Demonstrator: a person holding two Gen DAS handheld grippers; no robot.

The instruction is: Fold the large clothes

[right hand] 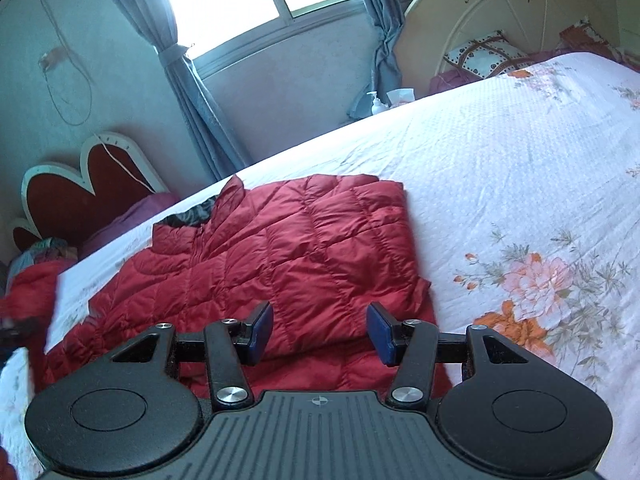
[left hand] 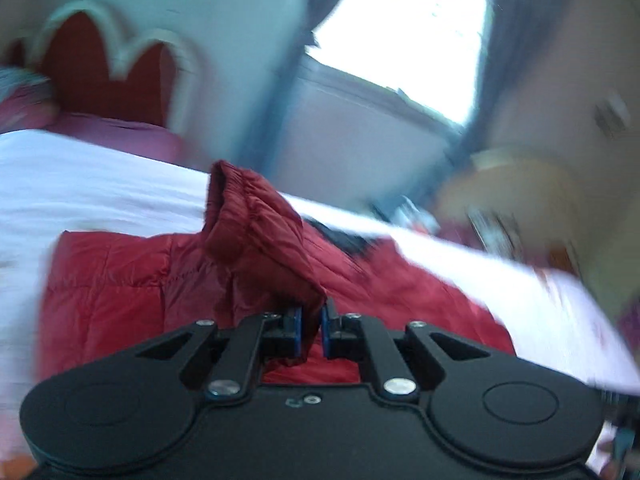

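Note:
A red quilted puffer jacket lies spread on a bed with a white floral sheet. In the left wrist view the jacket lies below, and my left gripper is shut on its sleeve, which stands lifted with the cuff pointing up. That view is motion-blurred. My right gripper is open and empty, hovering just above the jacket's near edge. The jacket's right side looks folded over the body.
A cream headboard and a patterned pillow are at the far right. A red heart-shaped board leans on the wall at left. A window with grey curtains is behind. A pump bottle stands beyond the bed.

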